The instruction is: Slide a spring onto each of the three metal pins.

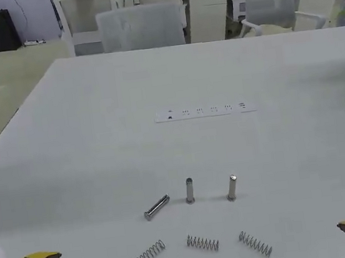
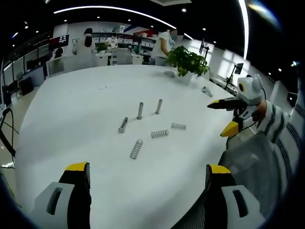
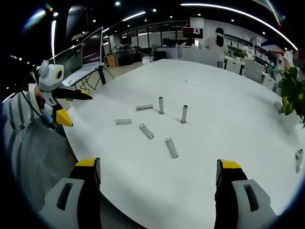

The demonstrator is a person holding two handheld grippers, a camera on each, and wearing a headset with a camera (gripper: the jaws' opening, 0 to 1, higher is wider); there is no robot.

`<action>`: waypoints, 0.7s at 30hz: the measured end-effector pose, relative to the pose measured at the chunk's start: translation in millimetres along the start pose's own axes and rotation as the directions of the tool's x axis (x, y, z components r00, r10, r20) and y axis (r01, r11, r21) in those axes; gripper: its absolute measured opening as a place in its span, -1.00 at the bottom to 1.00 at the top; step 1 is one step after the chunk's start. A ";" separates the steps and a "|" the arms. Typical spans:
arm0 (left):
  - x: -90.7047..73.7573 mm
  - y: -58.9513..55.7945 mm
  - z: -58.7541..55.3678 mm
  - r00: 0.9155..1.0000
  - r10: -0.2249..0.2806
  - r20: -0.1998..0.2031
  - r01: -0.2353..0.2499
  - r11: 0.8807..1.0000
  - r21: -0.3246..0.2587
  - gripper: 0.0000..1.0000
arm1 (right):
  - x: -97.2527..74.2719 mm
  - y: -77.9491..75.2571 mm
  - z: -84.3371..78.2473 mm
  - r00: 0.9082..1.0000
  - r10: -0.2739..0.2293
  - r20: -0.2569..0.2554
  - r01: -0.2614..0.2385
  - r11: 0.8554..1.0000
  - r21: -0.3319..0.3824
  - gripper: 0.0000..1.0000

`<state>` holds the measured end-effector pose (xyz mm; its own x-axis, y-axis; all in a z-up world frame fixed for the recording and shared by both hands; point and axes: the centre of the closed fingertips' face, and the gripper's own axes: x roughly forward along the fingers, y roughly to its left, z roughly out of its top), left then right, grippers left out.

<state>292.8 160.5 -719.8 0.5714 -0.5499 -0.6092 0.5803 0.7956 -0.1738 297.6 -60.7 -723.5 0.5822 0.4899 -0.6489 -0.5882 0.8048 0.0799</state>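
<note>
The left gripper (image 2: 147, 168) and the right gripper (image 3: 158, 163) hover over the near edge of the tabletop (image 1: 154, 81), well apart, both with jaws wide and empty. Between them, near that edge, the left pin (image 1: 157, 207) lies on its side. The middle pin (image 1: 189, 190) and right pin (image 1: 232, 187) stand upright. Closer to the edge lie the left spring (image 1: 149, 254), middle spring (image 1: 203, 243) and right spring (image 1: 256, 243), apart from the pins.

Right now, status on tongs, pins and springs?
Left tongs open, right tongs open, both empty. Three springs loose on table, none on pins. Two pins upright, one lying flat. Nothing blocking.
</note>
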 end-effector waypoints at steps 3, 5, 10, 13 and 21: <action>1.2 4.6 -3.0 1.000 0.001 -0.022 0.000 1.000 0.016 0.97 | 0.7 1.4 -1.4 1.000 0.003 -0.008 -0.003 1.000 0.001 0.99; 1.6 7.5 -4.1 1.000 0.000 -0.027 0.000 1.000 0.013 0.97 | 1.1 1.9 -1.7 1.000 0.002 -0.011 -0.002 1.000 0.002 0.99; 3.8 12.6 -4.1 0.999 -0.008 -0.042 0.009 1.000 0.020 0.97 | 2.0 3.5 -1.8 1.000 0.003 -0.015 -0.003 1.000 0.011 0.99; 5.1 16.1 -0.8 0.999 -0.013 -0.040 0.014 1.000 0.018 0.97 | 3.0 4.3 -2.5 1.000 0.002 -0.021 -0.002 1.000 0.009 0.98; 10.3 25.4 7.5 0.998 -0.023 -0.051 0.025 0.999 0.047 0.97 | 4.7 5.0 -2.2 1.000 -0.004 -0.024 0.004 1.000 0.023 0.98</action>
<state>317.8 173.1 -724.7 0.5277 -0.5541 -0.6438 0.6213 0.7686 -0.1523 296.1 -55.1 -727.8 0.5706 0.4787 -0.6673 -0.5724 0.8145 0.0948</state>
